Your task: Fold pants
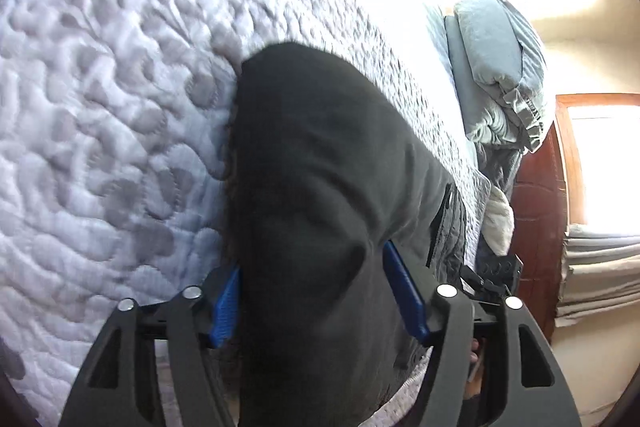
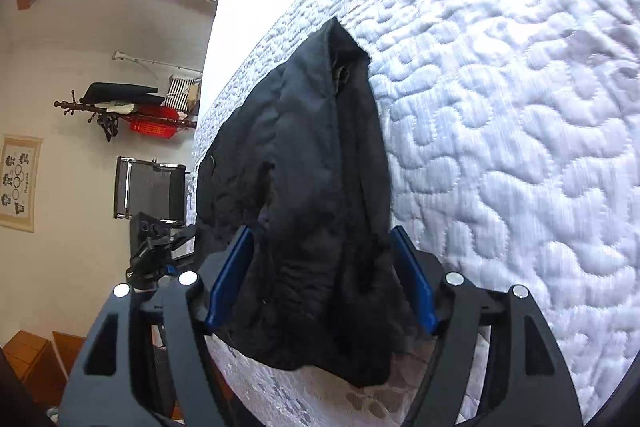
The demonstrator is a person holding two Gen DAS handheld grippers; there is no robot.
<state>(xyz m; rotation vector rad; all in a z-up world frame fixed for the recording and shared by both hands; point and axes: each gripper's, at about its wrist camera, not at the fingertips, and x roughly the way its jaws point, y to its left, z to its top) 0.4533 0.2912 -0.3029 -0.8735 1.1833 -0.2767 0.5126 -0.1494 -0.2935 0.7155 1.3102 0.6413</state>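
Black pants [image 1: 320,187] lie on a white quilted bed cover [image 1: 100,107]. In the left wrist view my left gripper [image 1: 320,291] has its blue pads [image 1: 226,307] on either side of a thick bunch of the dark fabric. In the right wrist view my right gripper [image 2: 320,279] has its blue pads [image 2: 232,275] around another bunched part of the pants [image 2: 320,167], which hangs down below the jaws. The other gripper [image 2: 156,251] shows at the left edge of that view, and the right gripper also shows in the left wrist view [image 1: 492,275].
The quilted bed cover [image 2: 500,107] fills most of both views. Grey pillows and bedding [image 1: 500,67] are piled at the bed's far end. A wooden door [image 1: 540,207] and a bright window stand beyond. A coat rack [image 2: 120,107] and a dark chair [image 2: 148,187] stand by the wall.
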